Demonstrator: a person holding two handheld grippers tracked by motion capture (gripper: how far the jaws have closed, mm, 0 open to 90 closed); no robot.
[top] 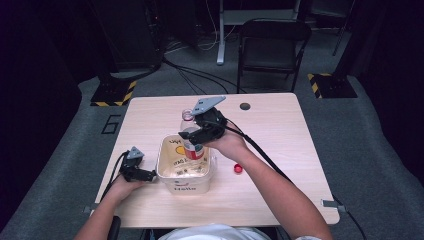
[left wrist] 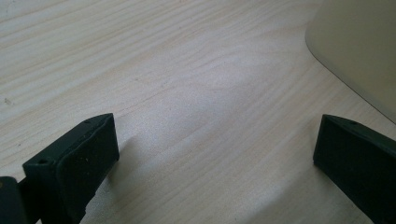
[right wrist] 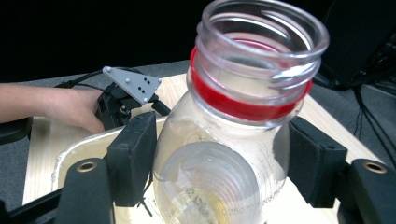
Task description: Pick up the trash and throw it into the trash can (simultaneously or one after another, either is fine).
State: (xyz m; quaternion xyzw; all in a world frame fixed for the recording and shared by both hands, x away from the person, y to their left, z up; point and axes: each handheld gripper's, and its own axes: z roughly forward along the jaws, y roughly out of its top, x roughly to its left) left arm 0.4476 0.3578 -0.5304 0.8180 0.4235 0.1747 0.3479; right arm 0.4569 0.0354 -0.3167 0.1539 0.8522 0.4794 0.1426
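Right gripper (right wrist: 219, 158): black padded jaws clamped on shoulder of clear plastic bottle (right wrist: 243, 126), uncapped, threaded mouth, red neck ring, red-and-white label; held tilted above tub. Second clear ribbed bottle mouth (right wrist: 208, 186) sits just below it between jaws, contact unclear. Cream plastic tub (top: 184, 170), rounded-square, printed sides, on pale wood-grain table (top: 280, 150). Small red cap (top: 238, 168) on table just right of tub. Left gripper (left wrist: 215, 158): jaws wide apart, nothing between, low over table beside tub's left wall.
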